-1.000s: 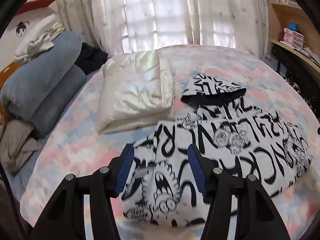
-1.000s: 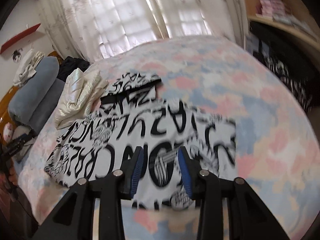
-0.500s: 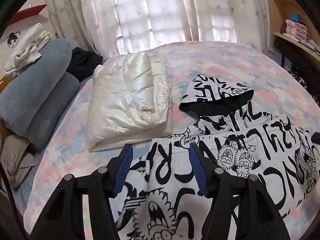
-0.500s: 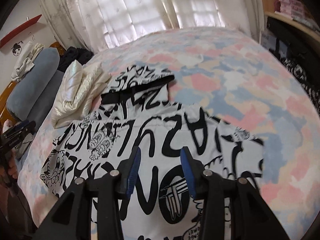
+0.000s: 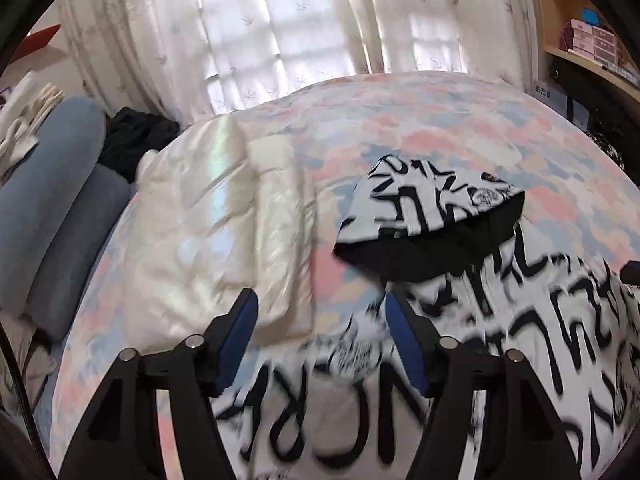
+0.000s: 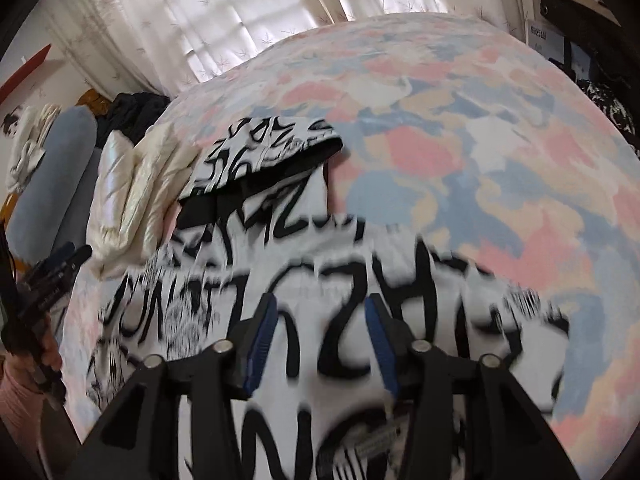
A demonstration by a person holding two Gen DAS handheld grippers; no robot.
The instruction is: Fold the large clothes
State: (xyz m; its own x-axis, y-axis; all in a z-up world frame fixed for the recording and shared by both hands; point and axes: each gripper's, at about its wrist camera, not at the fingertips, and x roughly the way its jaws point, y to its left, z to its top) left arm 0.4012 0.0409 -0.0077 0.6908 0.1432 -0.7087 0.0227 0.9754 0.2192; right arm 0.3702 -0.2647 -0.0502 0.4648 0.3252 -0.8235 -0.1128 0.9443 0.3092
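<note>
Two pairs of tongs hover over a bed (image 5: 440, 120) covered in a pink, blue and cream sheet. The black-and-white printed hoodie (image 6: 320, 280) lies spread across the lower middle, hood toward the curtained window (image 5: 300, 20) at top. Left tongs (image 5: 320, 320) and right tongs (image 6: 318, 324) are both opening, gripping nothing. A cream jacket (image 5: 208, 240) lies left; shelves (image 5: 592, 40) stand upper right.
</note>
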